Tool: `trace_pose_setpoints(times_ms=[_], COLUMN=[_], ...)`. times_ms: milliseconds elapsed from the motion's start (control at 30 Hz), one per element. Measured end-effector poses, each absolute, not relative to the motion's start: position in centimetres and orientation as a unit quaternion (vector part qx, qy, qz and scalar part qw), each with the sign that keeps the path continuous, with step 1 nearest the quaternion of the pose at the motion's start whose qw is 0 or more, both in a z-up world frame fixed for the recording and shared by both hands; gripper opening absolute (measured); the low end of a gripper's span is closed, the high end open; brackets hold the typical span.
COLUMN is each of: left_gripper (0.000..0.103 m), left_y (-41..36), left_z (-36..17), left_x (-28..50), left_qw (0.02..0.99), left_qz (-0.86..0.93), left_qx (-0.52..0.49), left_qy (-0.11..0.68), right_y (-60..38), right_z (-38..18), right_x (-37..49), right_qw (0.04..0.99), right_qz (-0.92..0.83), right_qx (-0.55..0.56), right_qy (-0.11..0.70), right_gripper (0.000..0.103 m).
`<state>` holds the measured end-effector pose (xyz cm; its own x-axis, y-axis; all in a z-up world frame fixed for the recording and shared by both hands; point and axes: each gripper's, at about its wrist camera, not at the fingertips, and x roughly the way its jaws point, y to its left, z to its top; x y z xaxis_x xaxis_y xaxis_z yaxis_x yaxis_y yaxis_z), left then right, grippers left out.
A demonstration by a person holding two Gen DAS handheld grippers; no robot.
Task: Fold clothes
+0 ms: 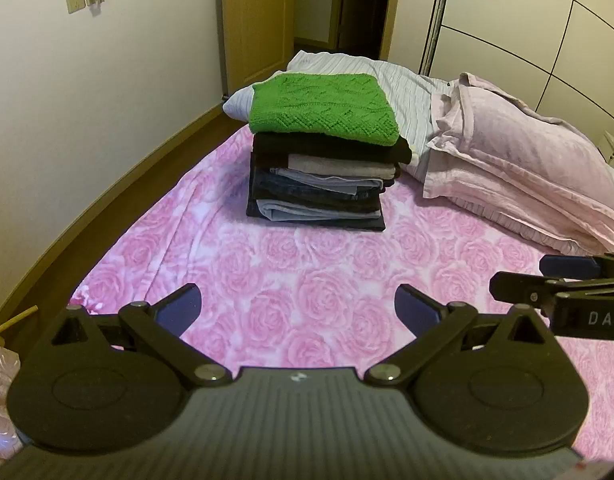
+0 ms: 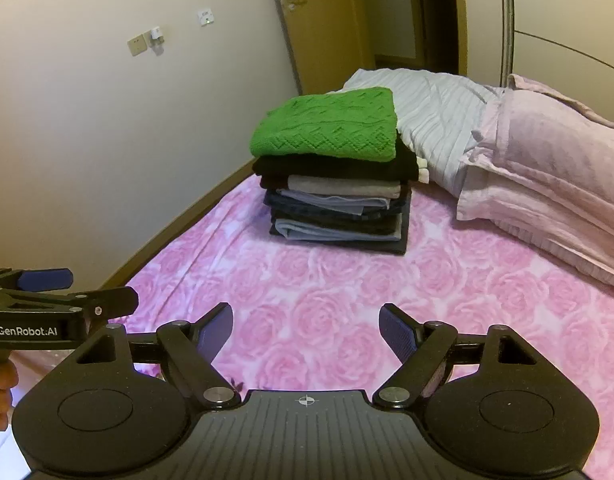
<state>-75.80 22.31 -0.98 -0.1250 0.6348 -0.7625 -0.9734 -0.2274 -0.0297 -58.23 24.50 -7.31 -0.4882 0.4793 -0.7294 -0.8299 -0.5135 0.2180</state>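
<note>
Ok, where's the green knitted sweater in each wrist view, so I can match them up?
Left wrist: green sweater upper centre, topping the folded stack, ahead of the open left tongs.
Right wrist: green sweater upper centre, slightly left, ahead of the open right tongs.
Shared landmark: the pink pillow right of the stack.

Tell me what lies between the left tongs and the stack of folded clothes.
Only bare pink rose-print bedspread lies between the open left tongs and the stack of folded clothes, seen in the left wrist view.

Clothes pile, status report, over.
Left tongs open, right tongs open, both empty. Clothes pile folded, green sweater on top. Nothing between tongs and pile.
</note>
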Motion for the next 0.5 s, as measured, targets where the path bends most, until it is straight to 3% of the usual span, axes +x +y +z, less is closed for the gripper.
trace_pose_setpoints(times_ms=[500], left_gripper=[0.102], left_y=[22.98], left_z=[-1.45], left_x=[-75.77], left_qw=[0.566], left_qz=[0.705], left_qx=[-0.342], left_qy=[0.254], right_y=[25.33], right_z=[-7.72], right_x=[-58.61], right_qw=[0.400], right_qz=[0.813], right_qx=[-0.308], right_qy=[0.290], right_gripper=[0.077])
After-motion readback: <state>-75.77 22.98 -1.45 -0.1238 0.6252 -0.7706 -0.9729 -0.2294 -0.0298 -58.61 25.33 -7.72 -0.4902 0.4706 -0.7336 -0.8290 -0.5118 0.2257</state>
